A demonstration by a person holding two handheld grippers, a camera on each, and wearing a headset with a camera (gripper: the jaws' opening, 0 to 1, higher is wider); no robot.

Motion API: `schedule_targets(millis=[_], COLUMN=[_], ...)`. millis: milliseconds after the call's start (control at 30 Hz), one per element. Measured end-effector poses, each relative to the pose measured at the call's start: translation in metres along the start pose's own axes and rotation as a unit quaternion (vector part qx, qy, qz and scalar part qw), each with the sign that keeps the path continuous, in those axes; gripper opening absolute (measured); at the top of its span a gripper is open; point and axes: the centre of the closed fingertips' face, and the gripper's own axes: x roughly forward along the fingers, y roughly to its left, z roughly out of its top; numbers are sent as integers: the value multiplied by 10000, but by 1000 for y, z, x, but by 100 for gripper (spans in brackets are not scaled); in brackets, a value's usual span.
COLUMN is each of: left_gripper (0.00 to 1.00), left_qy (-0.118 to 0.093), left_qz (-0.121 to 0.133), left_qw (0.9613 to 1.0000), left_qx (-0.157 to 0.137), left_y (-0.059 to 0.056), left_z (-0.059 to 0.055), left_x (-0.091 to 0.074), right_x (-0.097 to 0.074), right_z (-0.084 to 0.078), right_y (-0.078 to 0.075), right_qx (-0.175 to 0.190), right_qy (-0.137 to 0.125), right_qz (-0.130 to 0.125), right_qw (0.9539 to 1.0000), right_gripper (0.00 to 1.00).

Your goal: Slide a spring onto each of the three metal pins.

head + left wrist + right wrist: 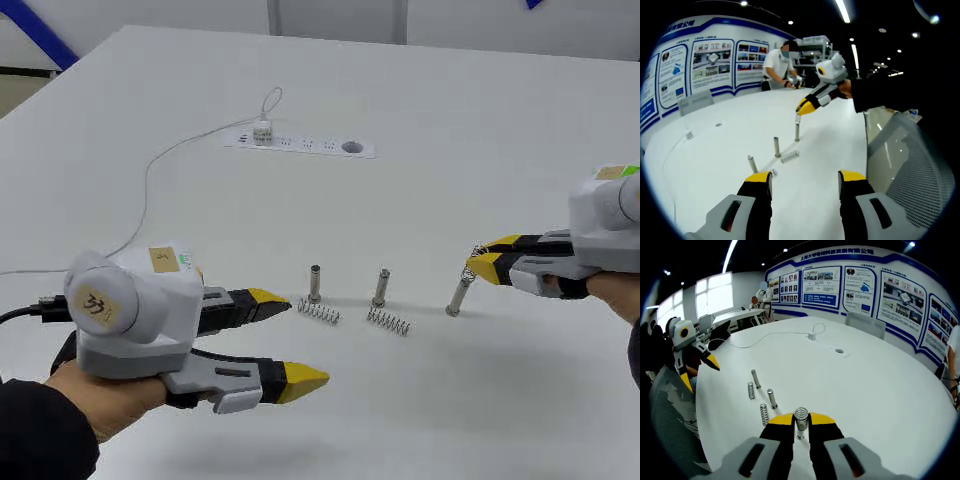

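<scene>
The left gripper (295, 338) and right gripper (483, 259) are pale grey, with black jaws tipped yellow. Every pin (381, 287) and spring (388, 321) is silvery. The table (450, 120) is white, like the power strip (300, 143) at twelve o'clock.

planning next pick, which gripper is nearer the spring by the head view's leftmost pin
Left. The left gripper is just beside that spring; the right gripper is at the far pin, holding another spring.

Left tongs (303, 339) spread wide, held low, right tongs (480, 255) seemingly pinched closed
</scene>
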Motion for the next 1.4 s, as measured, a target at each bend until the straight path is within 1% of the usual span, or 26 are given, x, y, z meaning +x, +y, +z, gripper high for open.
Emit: schedule_targets(millis=[233,467,833,1100,1267,1400], left_gripper=[54,53,53,52,52,52], left_qy=[17,30,26,15,7,-2], left_qz=[-1,-17,-16,-13,-16,-12], left_qw=[10000,10000,10000,10000,10000,10000], left_qx=[-3,-4,-6,-26,-30,-27], left_y=[0,0,0,0,0,0], left_z=[-1,-1,-1,-1,-1,-1], left_x=[0,0,0,0,0,0], right_x=[4,13,29,34,33,32], right_z=[-5,-17,-37,-48,-48,-57], right_y=[-1,1,3,4,5,7], right_qx=[84,179,365,432,491,477], right_qy=[4,72,331,448,422,557], right_qz=[-6,10,45,42,65,58], right_qw=[10000,9998,9988,9981,9979,9973], right_gripper=[12,12,12,12,12,12])
